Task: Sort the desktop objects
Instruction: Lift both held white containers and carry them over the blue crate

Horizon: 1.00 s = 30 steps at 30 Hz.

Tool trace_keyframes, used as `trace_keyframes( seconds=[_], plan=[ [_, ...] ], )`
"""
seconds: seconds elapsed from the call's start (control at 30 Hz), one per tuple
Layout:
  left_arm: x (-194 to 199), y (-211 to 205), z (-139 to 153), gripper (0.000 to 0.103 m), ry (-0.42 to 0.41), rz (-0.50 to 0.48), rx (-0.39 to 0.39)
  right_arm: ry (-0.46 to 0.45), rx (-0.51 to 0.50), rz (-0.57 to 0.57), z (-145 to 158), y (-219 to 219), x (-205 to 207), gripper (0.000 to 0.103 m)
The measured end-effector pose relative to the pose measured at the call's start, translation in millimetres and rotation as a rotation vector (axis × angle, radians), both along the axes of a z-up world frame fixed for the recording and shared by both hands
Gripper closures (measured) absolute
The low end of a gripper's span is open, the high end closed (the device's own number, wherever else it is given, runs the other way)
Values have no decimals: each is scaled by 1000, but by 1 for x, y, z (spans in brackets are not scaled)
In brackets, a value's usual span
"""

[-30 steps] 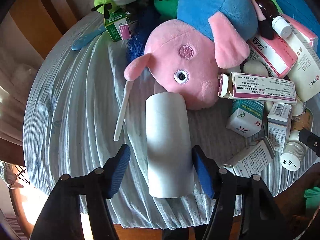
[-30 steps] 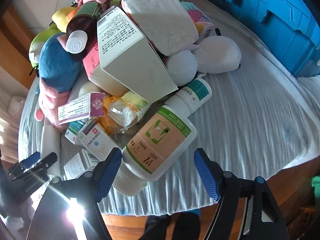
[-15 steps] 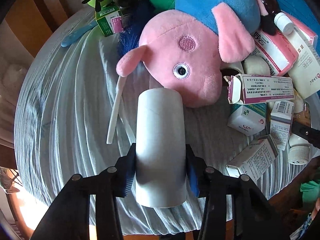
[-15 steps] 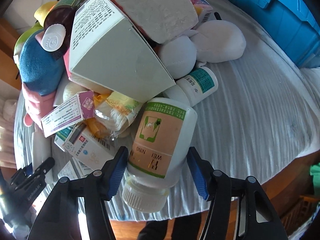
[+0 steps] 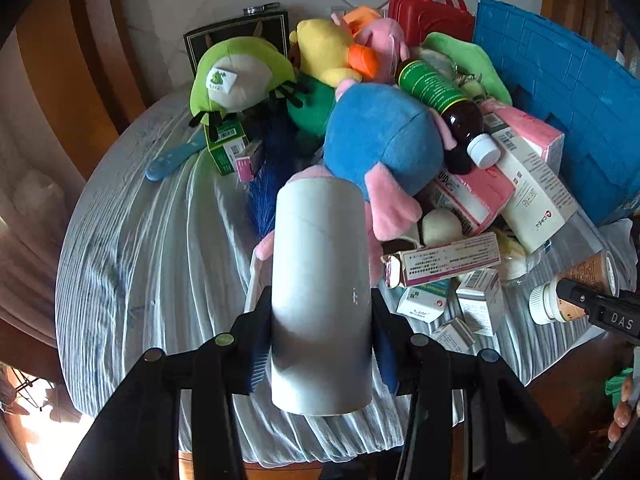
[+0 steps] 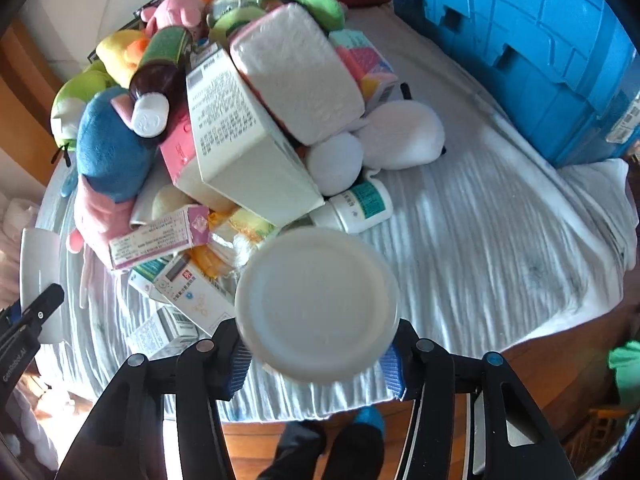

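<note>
Gripping a white cylinder (image 5: pixel 320 296), the left tool (image 5: pixel 320 344) has its pads pressed on both sides, the cylinder's long axis running forward from the tool over the cloth-covered table (image 5: pixel 140 260). To the right, the right tool (image 6: pixel 316 354), its jaws just closing, is clamped on a white bottle (image 6: pixel 316 304), base toward the camera, lifted near the pile of boxes (image 6: pixel 240 148) and plush toys (image 6: pixel 108 148).

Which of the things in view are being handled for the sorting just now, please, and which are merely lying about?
In hand:
- white cylinder, clamped in the left gripper
- white medicine bottle, clamped in the right gripper

Lying about:
- blue-and-pink plush pig
- brown syrup bottle
- large white medicine box
- blue crate
</note>
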<state>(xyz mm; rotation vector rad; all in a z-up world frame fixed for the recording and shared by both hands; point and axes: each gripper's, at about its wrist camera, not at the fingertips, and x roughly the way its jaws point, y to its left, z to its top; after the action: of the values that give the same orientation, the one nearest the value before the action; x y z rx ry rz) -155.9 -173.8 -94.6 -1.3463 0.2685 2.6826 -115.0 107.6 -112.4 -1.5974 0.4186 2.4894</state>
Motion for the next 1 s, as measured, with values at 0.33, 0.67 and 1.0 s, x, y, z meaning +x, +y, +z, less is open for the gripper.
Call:
trace_keyframes(
  seconds=[0.33,0.67,1.0],
  plan=[
    [12,46,72,60,214,-115,66,259,97,-2,87,-3,0,51],
    [12,145,126,60,340,-204,109,435,193,3,192,48,-3,51],
    [-8,350,197,60,461,-208,173,610,335,86,289,203,-18,51]
  ],
)
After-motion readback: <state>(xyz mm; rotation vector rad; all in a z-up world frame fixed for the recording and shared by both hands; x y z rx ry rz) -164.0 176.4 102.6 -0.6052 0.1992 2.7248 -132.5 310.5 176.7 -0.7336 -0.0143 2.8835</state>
